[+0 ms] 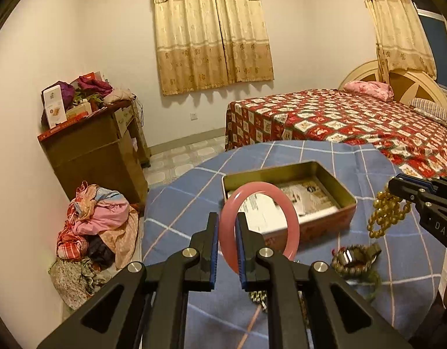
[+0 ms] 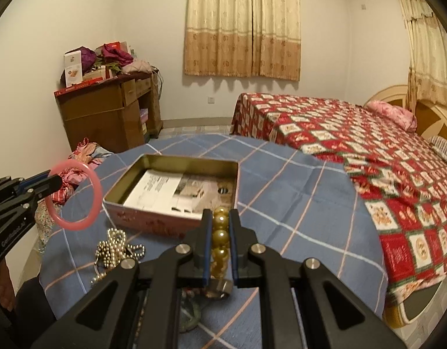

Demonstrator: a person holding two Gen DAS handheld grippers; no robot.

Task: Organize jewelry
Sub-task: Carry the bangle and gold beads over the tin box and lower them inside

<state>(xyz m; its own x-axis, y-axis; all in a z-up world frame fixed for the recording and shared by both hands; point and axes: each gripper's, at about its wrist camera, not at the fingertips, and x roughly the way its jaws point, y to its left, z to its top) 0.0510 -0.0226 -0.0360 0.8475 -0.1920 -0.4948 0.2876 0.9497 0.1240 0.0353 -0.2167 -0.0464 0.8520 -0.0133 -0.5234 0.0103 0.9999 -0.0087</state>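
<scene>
Left wrist view: the left gripper (image 1: 226, 226) pinches the near-left arc of a pink bangle (image 1: 258, 228), a smooth glossy ring standing upright between the blue-lined pads; the rest of the ring rises clear in front of the tin box (image 1: 325, 176). That box is a shallow rectangular metal tin, gold inside, reddish outside, open-topped, with printed paper lying in it; it rests on a round table under a blue checked cloth (image 1: 194, 200). To the right of the tin, the right gripper (image 1: 397, 187) enters from the frame edge with a gold bead strand (image 1: 387, 215) hanging from its tip. Nearer than the tin lies a brownish bead bracelet (image 1: 354, 258), its details blurred. Right wrist view: the right gripper (image 2: 220, 226) is pressed onto the gold bead strand (image 2: 220, 235), round pearly beads stacked in a line between the pads, just short of the tin box (image 2: 171, 213); the strand's lower end is hidden behind the fingers. Left of the tin, the left gripper (image 2: 53, 181) holds the pink bangle (image 2: 78, 195) off the cloth. A small-bead metal chain (image 2: 115, 247) lies heaped on the blue checked cloth (image 2: 296, 192) in front of the tin. Something greenish under the gripper body cannot be made out.
</scene>
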